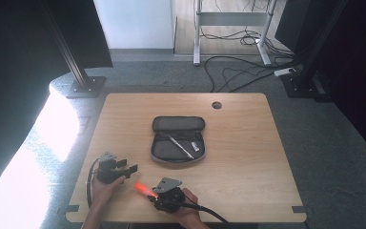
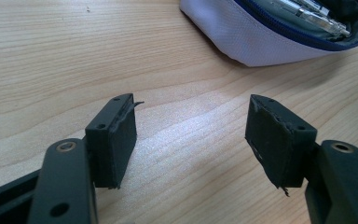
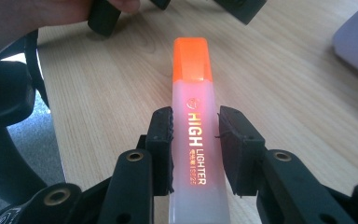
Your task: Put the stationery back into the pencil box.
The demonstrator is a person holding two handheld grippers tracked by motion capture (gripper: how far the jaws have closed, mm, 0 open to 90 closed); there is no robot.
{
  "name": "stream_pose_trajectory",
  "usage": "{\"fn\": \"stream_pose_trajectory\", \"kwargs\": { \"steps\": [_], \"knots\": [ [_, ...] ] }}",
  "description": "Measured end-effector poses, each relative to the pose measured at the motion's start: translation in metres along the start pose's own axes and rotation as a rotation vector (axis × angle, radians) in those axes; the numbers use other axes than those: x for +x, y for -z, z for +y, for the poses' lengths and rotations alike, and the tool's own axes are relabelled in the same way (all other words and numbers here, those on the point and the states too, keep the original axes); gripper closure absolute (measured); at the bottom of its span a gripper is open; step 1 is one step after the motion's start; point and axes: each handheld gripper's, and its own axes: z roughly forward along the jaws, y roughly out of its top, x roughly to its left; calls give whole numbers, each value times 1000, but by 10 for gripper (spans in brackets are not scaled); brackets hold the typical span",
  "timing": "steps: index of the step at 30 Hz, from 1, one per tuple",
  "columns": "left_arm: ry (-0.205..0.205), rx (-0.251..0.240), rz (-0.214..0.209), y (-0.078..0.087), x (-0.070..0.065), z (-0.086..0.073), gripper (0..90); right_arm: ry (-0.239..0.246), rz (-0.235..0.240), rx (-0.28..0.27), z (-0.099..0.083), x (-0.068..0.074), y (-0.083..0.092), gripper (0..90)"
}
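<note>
Right gripper (image 3: 195, 133) pinches the orange highlighter (image 3: 194, 140) by its barrel, cap end pointing away past the jaws, low over the table (image 1: 248, 162). Left gripper (image 2: 191, 135) is open, empty. I'm at the carry step, I think; next I swing it up-right to the open pencil case (image 1: 177, 139).

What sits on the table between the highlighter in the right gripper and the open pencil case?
Nothing: in the high view, bare wood separates the highlighter, held by the right gripper, from the pencil case. The left gripper hangs off to the left.
</note>
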Motion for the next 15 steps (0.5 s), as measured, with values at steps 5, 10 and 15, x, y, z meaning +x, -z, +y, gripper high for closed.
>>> {"fn": "stream_pose_trajectory", "kwargs": {
  "steps": [5, 10, 15],
  "knots": [
    [0, 3, 1, -1, 0, 0, 341, -8, -7, -21, 3, -5, 8, 654],
    [1, 5, 1, -1, 0, 0, 341, -17, -10, -32, 4, -8, 13, 654],
    [-1, 9, 2, -1, -1, 0, 341, -20, -22, -45, 6, -13, 17, 654]
  ]
}}
